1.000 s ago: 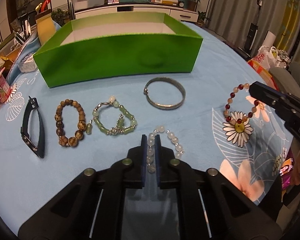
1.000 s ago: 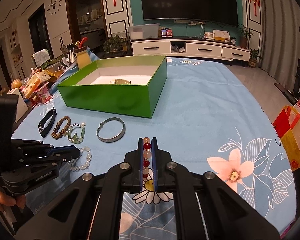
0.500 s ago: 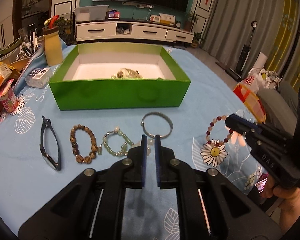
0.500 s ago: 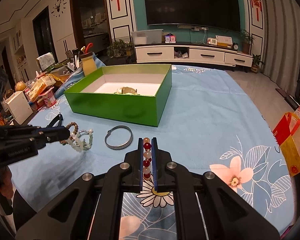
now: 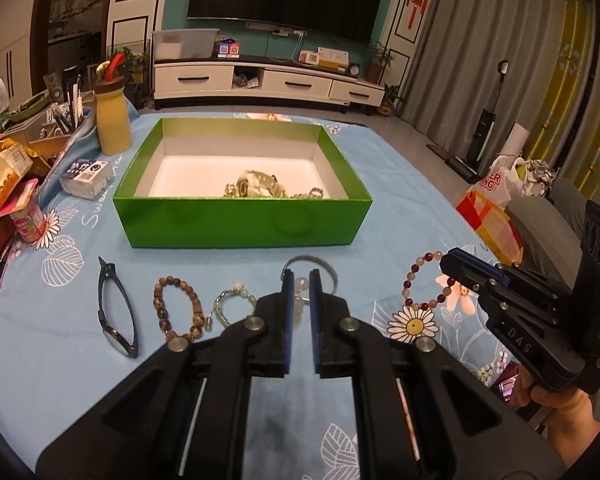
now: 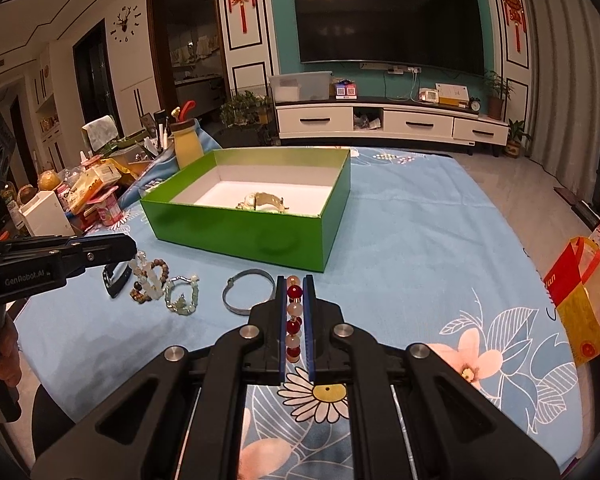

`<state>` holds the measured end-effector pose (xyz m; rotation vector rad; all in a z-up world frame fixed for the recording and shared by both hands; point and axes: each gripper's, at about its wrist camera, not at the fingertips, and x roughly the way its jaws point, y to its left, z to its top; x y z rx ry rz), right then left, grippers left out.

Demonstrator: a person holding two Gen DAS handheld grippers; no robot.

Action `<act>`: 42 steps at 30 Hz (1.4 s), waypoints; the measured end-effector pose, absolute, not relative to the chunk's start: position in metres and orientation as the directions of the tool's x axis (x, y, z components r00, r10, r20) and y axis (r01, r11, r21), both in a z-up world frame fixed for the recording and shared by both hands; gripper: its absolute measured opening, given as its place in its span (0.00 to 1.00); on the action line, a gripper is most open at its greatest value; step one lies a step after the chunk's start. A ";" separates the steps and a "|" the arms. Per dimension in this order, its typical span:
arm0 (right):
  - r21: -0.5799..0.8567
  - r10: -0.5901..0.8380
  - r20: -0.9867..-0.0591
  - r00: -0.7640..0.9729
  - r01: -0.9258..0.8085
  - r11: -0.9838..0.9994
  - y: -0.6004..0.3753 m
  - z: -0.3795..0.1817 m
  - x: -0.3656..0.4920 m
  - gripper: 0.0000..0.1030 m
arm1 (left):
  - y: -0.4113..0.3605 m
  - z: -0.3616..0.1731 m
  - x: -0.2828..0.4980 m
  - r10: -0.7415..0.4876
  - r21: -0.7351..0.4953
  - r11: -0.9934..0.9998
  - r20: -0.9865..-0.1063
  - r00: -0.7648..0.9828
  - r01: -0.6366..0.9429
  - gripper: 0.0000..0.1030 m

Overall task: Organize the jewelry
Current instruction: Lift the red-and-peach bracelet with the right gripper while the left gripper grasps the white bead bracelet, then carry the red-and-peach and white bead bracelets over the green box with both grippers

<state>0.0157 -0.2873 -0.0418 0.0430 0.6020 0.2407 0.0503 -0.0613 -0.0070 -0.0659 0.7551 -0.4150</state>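
Right wrist view: right gripper point(image 6: 294, 320) pinches red-and-white bead bracelet point(image 6: 293, 322), left gripper point(image 5: 299, 308) clamps pale bead bracelet point(image 5: 299, 300), green box point(image 6: 236, 232) ahead; dangling loops could snag its rim.

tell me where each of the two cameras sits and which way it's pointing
Left wrist: sits on the left hand-held gripper, shut on a pale bead bracelet; looks forward and down over the blue cloth to the green box; the person's right hand shows.
Right wrist: sits on the right hand-held gripper, shut on a red bead bracelet; faces the green box from its right; the person's left hand shows.
Shared: box, metal bangle, TV wall, each other's gripper.
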 end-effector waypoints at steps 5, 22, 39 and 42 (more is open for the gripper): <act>0.106 0.243 -0.543 0.804 -0.221 0.969 -0.285 -0.036 0.017 0.07 | -0.060 0.000 0.052 -0.391 -0.207 0.916 -0.640 0.661 0.343 0.07; 0.091 0.268 -0.510 0.818 -0.258 0.962 -0.273 -0.020 0.027 0.07 | -0.056 0.019 0.062 -0.405 -0.209 0.911 -0.611 0.680 0.355 0.07; 0.088 0.277 -0.469 0.839 -0.267 0.960 -0.270 -0.002 0.047 0.07 | -0.061 0.036 0.086 -0.415 -0.202 0.907 -0.585 0.697 0.370 0.07; 0.087 0.275 -0.459 0.845 -0.266 0.960 -0.270 0.002 0.052 0.07 | -0.063 0.039 0.092 -0.420 -0.201 0.904 -0.579 0.699 0.377 0.07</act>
